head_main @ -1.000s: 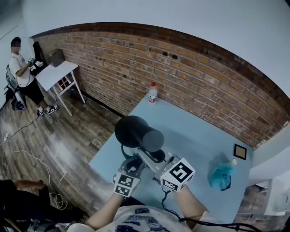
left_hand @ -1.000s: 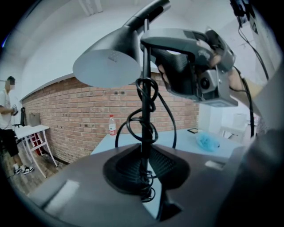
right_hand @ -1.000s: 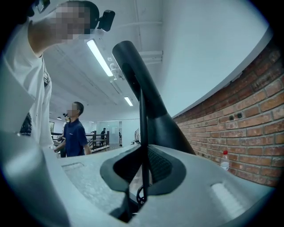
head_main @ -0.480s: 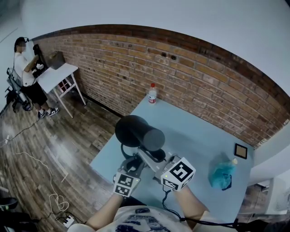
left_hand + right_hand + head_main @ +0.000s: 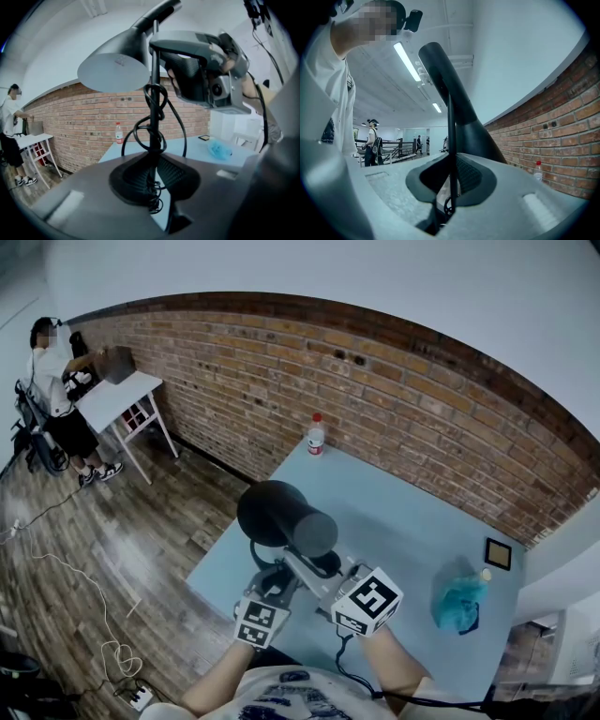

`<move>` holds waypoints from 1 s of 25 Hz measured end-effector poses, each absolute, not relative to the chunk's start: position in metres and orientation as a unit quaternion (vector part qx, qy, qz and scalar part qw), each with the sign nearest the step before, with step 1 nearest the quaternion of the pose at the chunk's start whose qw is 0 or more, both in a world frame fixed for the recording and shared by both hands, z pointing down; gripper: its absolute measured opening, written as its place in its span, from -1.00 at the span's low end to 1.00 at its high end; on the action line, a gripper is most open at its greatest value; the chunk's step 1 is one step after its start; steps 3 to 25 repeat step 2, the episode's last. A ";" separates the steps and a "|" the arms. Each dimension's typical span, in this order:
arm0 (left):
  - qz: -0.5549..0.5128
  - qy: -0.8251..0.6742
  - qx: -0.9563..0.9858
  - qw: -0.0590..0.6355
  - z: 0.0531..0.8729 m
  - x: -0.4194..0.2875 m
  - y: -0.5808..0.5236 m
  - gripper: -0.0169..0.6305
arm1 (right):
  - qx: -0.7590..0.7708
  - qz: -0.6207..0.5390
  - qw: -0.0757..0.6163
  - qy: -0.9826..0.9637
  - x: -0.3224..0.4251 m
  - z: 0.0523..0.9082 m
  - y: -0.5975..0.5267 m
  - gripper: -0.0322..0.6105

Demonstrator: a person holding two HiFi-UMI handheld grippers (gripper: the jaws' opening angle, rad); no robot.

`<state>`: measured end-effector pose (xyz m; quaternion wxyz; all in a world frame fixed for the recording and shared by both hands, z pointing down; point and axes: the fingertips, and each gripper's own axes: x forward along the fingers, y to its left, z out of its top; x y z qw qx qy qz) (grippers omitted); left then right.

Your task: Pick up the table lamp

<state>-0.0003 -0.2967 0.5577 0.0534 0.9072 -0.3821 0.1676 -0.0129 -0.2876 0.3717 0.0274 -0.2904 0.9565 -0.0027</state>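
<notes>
1. The table lamp (image 5: pixel 281 512) stands at the near edge of the blue worktop (image 5: pixel 412 521), right in front of the person. Its dark shade (image 5: pixel 270 507) is on top and leans away towards the brick wall.
2. The left gripper (image 5: pixel 153 180) has its jaws closed on the lamp's thin stem (image 5: pixel 154 108), low down. There the cable (image 5: pixel 140 126) is looped round the stem in loose coils.
3. The right gripper (image 5: pixel 451 187) is also clamped on the stem, with its jaws nearly together round the thin rod. The left gripper view shows it holding higher up, just under the shade.
4. The relation that matters is that the stem's long axis runs upright through both pairs of jaws. Both grippers reach it from the person's side, one above the other.
5. The lamp's base is not clearly seen in any view, so whether it has left the worktop cannot be told.
6. Judging from this, a lift should go straight up along the stem. The heavy shade sits off to one side, so the lamp may tend to swivel in the jaws.
</notes>
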 end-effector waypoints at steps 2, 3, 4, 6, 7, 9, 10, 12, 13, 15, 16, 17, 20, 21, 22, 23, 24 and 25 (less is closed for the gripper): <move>0.168 -0.382 0.907 0.054 0.559 0.000 -0.296 -0.81 | -0.289 -0.003 0.026 0.957 -0.013 0.373 -0.287 -0.80; 0.168 -0.382 0.907 0.054 0.559 0.000 -0.296 -0.81 | -0.289 -0.003 0.026 0.957 -0.013 0.373 -0.287 -0.80; 0.168 -0.382 0.907 0.054 0.559 0.000 -0.296 -0.81 | -0.289 -0.003 0.026 0.957 -0.013 0.373 -0.287 -0.80; 0.168 -0.382 0.907 0.054 0.559 0.000 -0.296 -0.81 | -0.289 -0.003 0.026 0.957 -0.013 0.373 -0.287 -0.80; 0.168 -0.382 0.907 0.054 0.559 0.000 -0.296 -0.81 | -0.289 -0.003 0.026 0.957 -0.013 0.373 -0.287 -0.80; 0.168 -0.382 0.907 0.054 0.559 0.000 -0.296 -0.81 | -0.289 -0.003 0.026 0.957 -0.013 0.373 -0.287 -0.80; 0.168 -0.382 0.907 0.054 0.559 0.000 -0.296 -0.81 | -0.289 -0.003 0.026 0.957 -0.013 0.373 -0.287 -0.80; 0.168 -0.382 0.907 0.054 0.559 0.000 -0.296 -0.81 | -0.289 -0.003 0.026 0.957 -0.013 0.373 -0.287 -0.80; 0.168 -0.382 0.907 0.054 0.559 0.000 -0.296 -0.81 | -0.289 -0.003 0.026 0.957 -0.013 0.373 -0.287 -0.80; 0.168 -0.382 0.907 0.054 0.559 0.000 -0.296 -0.81 | -0.289 -0.003 0.026 0.957 -0.013 0.373 -0.287 -0.80; 0.168 -0.382 0.907 0.054 0.559 0.000 -0.296 -0.81 | -0.289 -0.003 0.026 0.957 -0.013 0.373 -0.287 -0.80; 0.168 -0.382 0.907 0.054 0.559 0.000 -0.296 -0.81 | -0.289 -0.003 0.026 0.957 -0.013 0.373 -0.287 -0.80; 0.168 -0.382 0.907 0.054 0.559 0.000 -0.296 -0.81 | -0.289 -0.003 0.026 0.957 -0.013 0.373 -0.287 -0.80; 0.168 -0.382 0.907 0.054 0.559 0.000 -0.296 -0.81 | -0.289 -0.003 0.026 0.957 -0.013 0.373 -0.287 -0.80; 0.168 -0.382 0.907 0.054 0.559 0.000 -0.296 -0.81 | -0.289 -0.003 0.026 0.957 -0.013 0.373 -0.287 -0.80; 0.168 -0.382 0.907 0.054 0.559 0.000 -0.296 -0.81 | -0.289 -0.003 0.026 0.957 -0.013 0.373 -0.287 -0.80; 0.168 -0.382 0.907 0.054 0.559 0.000 -0.296 -0.81 | -0.289 -0.003 0.026 0.957 -0.013 0.373 -0.287 -0.80; 0.168 -0.382 0.907 0.054 0.559 0.000 -0.296 -0.81 | -0.289 -0.003 0.026 0.957 -0.013 0.373 -0.287 -0.80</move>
